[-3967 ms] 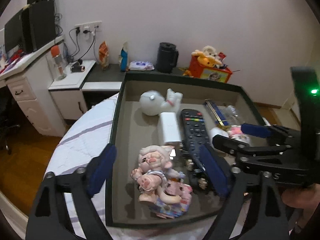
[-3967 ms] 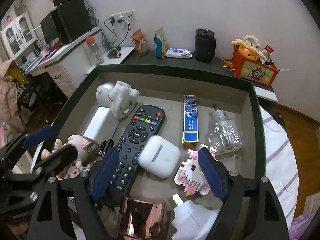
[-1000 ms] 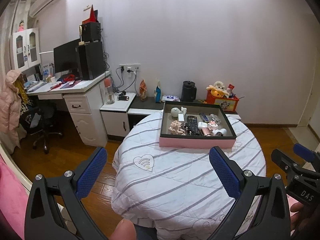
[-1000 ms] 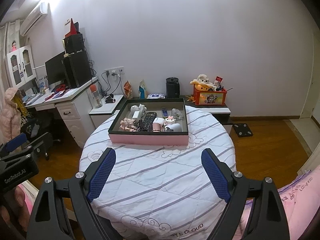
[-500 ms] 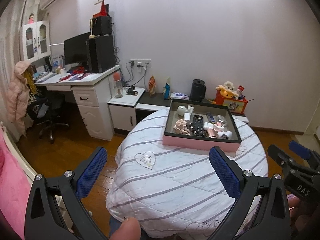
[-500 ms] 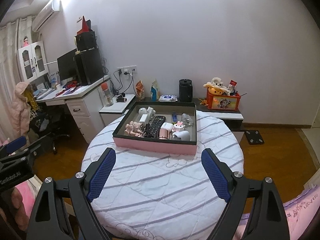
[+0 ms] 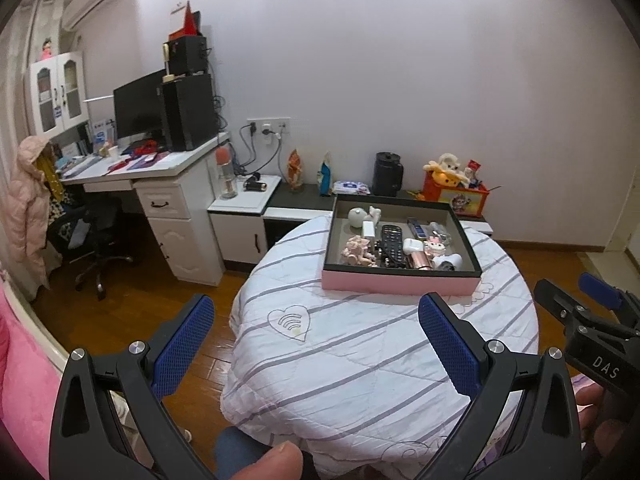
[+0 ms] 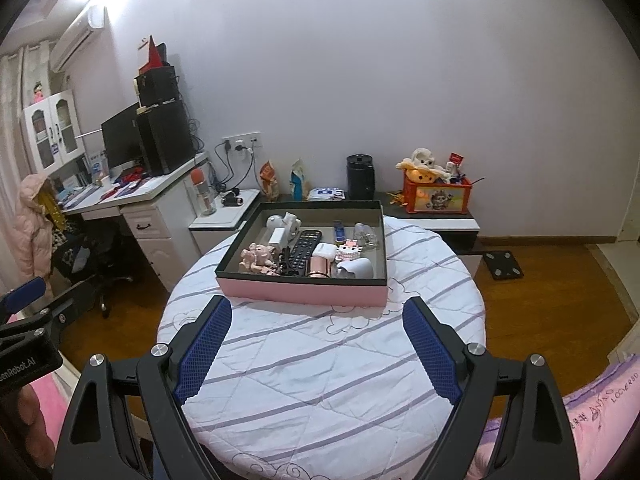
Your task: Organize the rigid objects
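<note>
A pink box point(image 7: 400, 282) point(image 8: 302, 292) with a dark rim sits on the far part of a round table. It holds a black remote point(image 7: 391, 240) point(image 8: 304, 252), a pink figurine point(image 7: 357, 251) point(image 8: 258, 258), a white earbud case point(image 8: 325, 251), a rose-gold cylinder point(image 8: 320, 267) and other small items. My left gripper point(image 7: 316, 344) and right gripper point(image 8: 316, 348) are both open and empty, held well back from the box over the table's near side.
The round table wears a white striped quilted cover point(image 8: 320, 360). A white desk with monitor point(image 7: 140, 116) and an office chair point(image 7: 92, 236) stand left. A low cabinet with a black kettle point(image 8: 359, 178) and an orange toy box point(image 8: 436, 196) is behind. Wood floor surrounds the table.
Both grippers pulled far back from inside the box four seconds ago. Over the last second they have drifted slightly nearer to the table.
</note>
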A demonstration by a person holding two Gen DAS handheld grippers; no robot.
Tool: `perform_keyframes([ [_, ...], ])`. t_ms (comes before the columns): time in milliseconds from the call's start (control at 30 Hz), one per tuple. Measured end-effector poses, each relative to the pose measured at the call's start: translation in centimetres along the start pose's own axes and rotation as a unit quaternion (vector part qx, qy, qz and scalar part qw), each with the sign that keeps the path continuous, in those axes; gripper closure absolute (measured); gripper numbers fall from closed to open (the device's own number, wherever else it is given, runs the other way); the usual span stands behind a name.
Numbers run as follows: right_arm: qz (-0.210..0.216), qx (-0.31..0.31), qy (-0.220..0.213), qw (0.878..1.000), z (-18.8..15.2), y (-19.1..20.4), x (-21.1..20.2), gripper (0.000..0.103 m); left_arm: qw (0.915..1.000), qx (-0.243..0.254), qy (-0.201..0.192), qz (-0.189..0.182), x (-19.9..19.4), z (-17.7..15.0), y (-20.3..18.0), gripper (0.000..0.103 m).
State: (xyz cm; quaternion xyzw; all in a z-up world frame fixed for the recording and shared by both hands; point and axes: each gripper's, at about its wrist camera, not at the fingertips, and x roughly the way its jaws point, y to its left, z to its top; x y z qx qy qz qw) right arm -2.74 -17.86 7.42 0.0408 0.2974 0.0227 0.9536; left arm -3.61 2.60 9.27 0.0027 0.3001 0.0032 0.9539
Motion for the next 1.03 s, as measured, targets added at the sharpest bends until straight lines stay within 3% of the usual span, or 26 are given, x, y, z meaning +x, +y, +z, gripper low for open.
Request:
perform_keyframes([
  [333, -0.019, -0.008, 0.002, 1.000, 0.4, 0.0, -0.1, 0.014, 0.9999, -0.001, 0.001, -0.014, 0.5, 0.2, -0.4, 0.000],
  [1033, -0.012, -0.011, 0.012, 1.000, 0.3, 0.5, 0.8, 0.014, 0.9997, -0.005, 0.011, -0.022, 1.3, 0.0, -0.1, 0.000],
])
